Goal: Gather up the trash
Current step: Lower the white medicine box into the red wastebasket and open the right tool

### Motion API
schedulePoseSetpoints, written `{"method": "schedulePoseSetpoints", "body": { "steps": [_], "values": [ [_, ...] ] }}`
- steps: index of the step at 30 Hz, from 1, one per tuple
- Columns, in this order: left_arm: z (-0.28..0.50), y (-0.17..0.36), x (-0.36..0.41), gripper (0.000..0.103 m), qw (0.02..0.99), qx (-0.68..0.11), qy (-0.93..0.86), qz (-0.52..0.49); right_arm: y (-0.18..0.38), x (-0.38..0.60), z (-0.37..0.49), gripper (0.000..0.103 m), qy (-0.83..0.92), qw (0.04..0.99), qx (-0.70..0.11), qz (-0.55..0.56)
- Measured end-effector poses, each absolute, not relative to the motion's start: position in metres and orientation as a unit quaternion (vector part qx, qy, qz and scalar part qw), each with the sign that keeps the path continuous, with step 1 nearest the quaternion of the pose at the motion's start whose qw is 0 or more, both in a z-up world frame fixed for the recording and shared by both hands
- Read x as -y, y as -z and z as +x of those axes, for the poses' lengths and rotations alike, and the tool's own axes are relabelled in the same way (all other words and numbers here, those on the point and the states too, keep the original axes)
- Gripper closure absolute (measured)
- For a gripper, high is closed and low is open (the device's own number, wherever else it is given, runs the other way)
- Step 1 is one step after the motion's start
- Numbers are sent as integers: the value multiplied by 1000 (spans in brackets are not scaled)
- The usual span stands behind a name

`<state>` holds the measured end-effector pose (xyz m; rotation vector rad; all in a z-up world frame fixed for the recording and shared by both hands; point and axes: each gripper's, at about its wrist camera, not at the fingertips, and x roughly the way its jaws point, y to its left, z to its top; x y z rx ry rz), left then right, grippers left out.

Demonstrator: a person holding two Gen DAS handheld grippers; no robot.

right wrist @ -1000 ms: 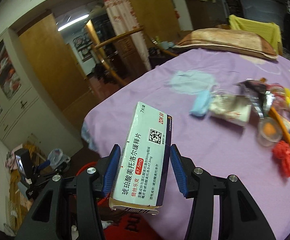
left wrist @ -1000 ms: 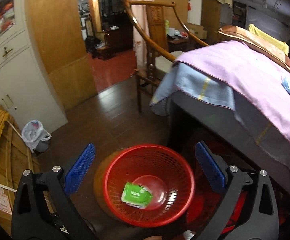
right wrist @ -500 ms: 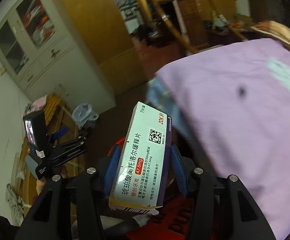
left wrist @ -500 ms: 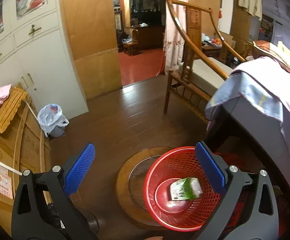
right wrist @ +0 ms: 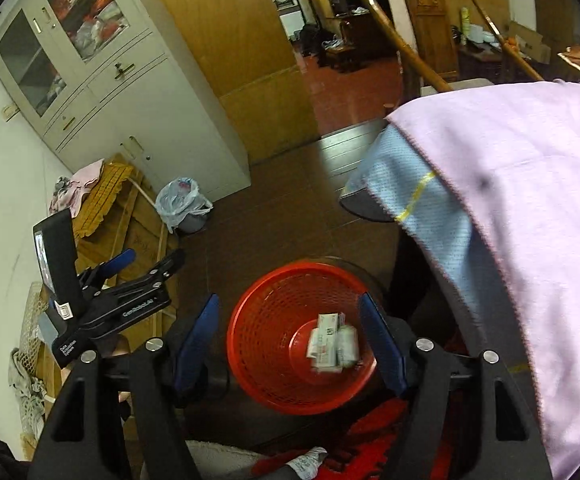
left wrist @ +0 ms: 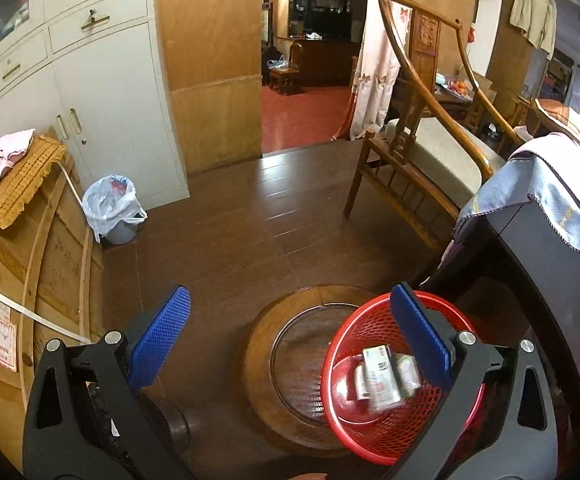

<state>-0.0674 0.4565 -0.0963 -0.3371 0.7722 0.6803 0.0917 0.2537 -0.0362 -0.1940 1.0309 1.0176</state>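
A red mesh basket (right wrist: 274,344) stands on a round wooden stool (left wrist: 290,356) beside the table; it also shows in the left wrist view (left wrist: 350,412). The white medicine box (right wrist: 324,340) lies blurred inside it, seen too in the left wrist view (left wrist: 378,376), next to another packet (right wrist: 348,346). My right gripper (right wrist: 290,344) is open and empty, right above the basket. My left gripper (left wrist: 290,336) is open and empty, left of the basket; its body shows in the right wrist view (right wrist: 106,300).
A table under a purple cloth (right wrist: 522,184) stands to the right. A wooden chair (left wrist: 422,160) is behind it. A bin with a white bag (left wrist: 110,208) stands by the white cabinet (left wrist: 102,92). Wooden boards (left wrist: 30,264) lean at the left. The floor is dark wood.
My right gripper has opened and let the medicine box fall into the red basket. It swung off the table to above the basket. My left gripper moved further left of the basket.
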Motion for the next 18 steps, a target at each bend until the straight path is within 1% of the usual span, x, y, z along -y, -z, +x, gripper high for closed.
{"method": "schedulePoseSetpoints", "body": {
  "steps": [10,13,18],
  "values": [
    [-56,71,-420,7,875,-357,-299,-131,13,-197,99,29,-440,780,-442,-53],
    [-52,59,-400,7,884,-350,-287,-115,0,-169,101,26,-428,798,-422,-38],
    [-45,38,-360,7,898,-341,-263,-86,-24,-119,100,18,-397,836,-379,-15]
  ]
}}
